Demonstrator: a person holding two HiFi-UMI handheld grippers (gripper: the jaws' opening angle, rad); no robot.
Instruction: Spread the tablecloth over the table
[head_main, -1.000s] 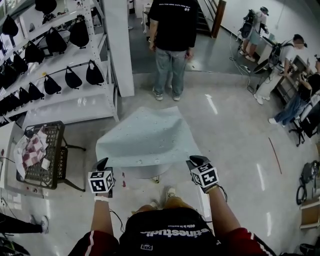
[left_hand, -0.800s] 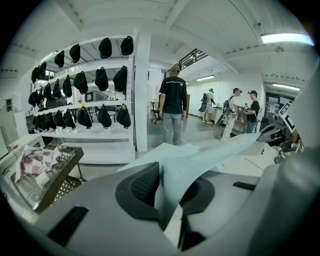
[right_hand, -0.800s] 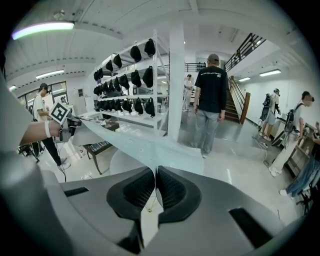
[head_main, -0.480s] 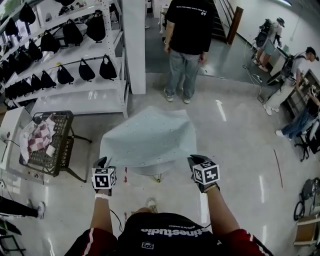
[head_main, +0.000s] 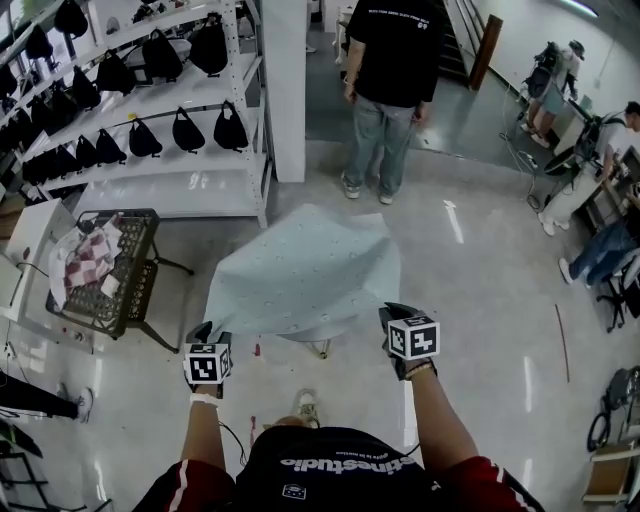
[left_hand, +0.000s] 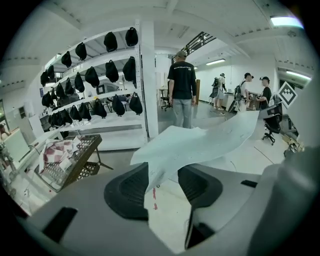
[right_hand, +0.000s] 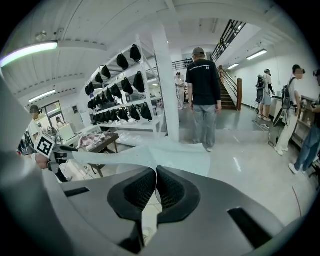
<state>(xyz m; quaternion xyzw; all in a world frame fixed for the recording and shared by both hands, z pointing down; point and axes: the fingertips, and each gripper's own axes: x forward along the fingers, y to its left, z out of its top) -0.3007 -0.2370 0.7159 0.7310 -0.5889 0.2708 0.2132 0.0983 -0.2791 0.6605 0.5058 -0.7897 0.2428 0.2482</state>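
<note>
Tablecloth (head_main: 305, 270) lies flat, extending away from right gripper (head_main: 390, 312); near edge pinched.

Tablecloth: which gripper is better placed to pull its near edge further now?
Right. The right gripper is shut on the tablecloth edge; the left gripper jaws have just been opening, and the edge hangs unclamped between them.

Count: 1 tablecloth (head_main: 305, 270). 2 tongs: left tongs (head_main: 206, 330), right tongs (head_main: 393, 312). 1 wire basket (head_main: 136, 300). 1 shelf rack (head_main: 170, 190). 1 pillar (head_main: 285, 90). Black bags (head_main: 186, 131) on rack: over a dozen, exact number unclear. 1 person (head_main: 395, 60) standing ahead, at least 3 people (head_main: 610, 150) far right.
</note>
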